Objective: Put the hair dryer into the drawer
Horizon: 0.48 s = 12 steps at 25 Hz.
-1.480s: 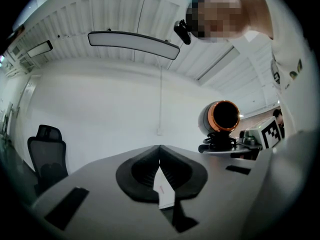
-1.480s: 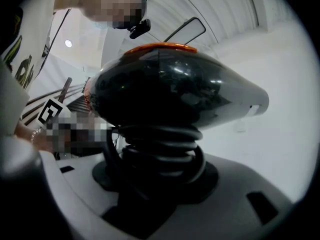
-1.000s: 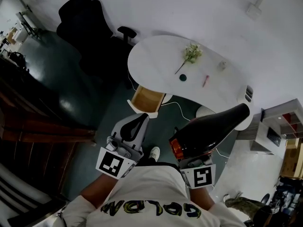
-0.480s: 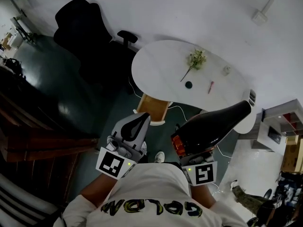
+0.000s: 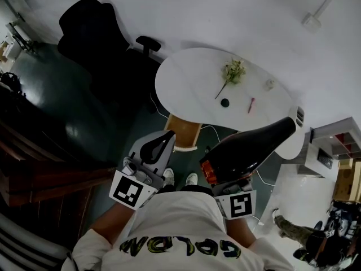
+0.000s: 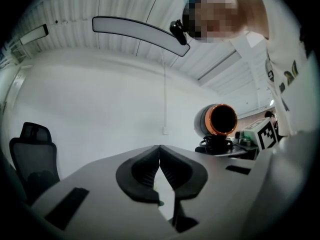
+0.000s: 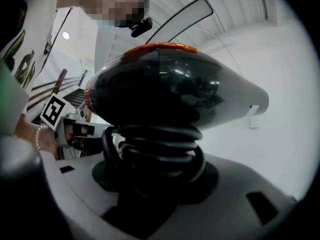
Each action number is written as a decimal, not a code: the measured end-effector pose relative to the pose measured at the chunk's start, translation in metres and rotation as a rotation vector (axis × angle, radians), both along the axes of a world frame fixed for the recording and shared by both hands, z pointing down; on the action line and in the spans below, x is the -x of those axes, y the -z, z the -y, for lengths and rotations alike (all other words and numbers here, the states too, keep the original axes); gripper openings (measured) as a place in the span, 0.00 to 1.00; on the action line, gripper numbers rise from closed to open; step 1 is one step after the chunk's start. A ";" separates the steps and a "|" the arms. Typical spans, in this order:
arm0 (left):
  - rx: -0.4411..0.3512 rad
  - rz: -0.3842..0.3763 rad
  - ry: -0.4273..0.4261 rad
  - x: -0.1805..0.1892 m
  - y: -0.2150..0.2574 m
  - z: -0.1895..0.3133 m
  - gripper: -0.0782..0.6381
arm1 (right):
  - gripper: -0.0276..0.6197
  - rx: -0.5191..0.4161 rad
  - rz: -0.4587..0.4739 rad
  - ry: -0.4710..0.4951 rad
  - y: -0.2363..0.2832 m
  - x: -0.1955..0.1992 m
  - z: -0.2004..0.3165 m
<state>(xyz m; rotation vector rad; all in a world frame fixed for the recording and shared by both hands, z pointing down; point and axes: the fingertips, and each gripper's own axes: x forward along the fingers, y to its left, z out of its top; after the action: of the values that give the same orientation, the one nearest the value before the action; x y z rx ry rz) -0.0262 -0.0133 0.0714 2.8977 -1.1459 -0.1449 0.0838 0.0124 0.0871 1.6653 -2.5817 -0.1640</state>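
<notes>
The hair dryer (image 5: 248, 150) sat in your right gripper (image 7: 155, 184), whose jaws were clamped on its handle through the black cord wound round it in several loops. It was carried level in the air on your right side, over the dark green floor (image 5: 62, 95), short of the white table (image 5: 189, 75) and well apart from the drawer (image 5: 183, 130). Its body was glossy black, swelling in the middle and narrowing to a grey nozzle that pointed away from you toward the table's right end; the end nearest you carried an orange ring round a dark round opening, which showed plainly in the left gripper view. Your left gripper (image 6: 160, 171) was level beside it with its jaws pressed together and nothing between them. There was one hair dryer, and you had two grippers, each with a marker cube at its back. There was one drawer, standing pulled out below the table's near edge with a light wooden inside. Four small things lay on the one rounded table: a sprig of flowers (image 5: 232, 72), a small dark round thing (image 5: 225, 101), a thin reddish stick-like thing (image 5: 251, 104) and a small pale thing (image 5: 269, 84) too small to name. One black office chair (image 5: 96, 35) stood to the table's left. A white wall (image 5: 225, 10) ran behind the table, and shelving (image 5: 333, 151) stood off to the right.
</notes>
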 end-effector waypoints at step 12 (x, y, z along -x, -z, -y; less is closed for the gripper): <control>0.046 0.053 -0.090 -0.031 -0.028 0.021 0.15 | 0.42 0.134 -0.155 0.108 -0.054 -0.021 0.017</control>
<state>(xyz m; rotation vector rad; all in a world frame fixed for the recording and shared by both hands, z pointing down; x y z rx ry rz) 0.0043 -0.0346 0.0998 2.9218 -1.0097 -0.0403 0.1043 -0.0049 0.1413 1.4113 -2.5076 -0.1170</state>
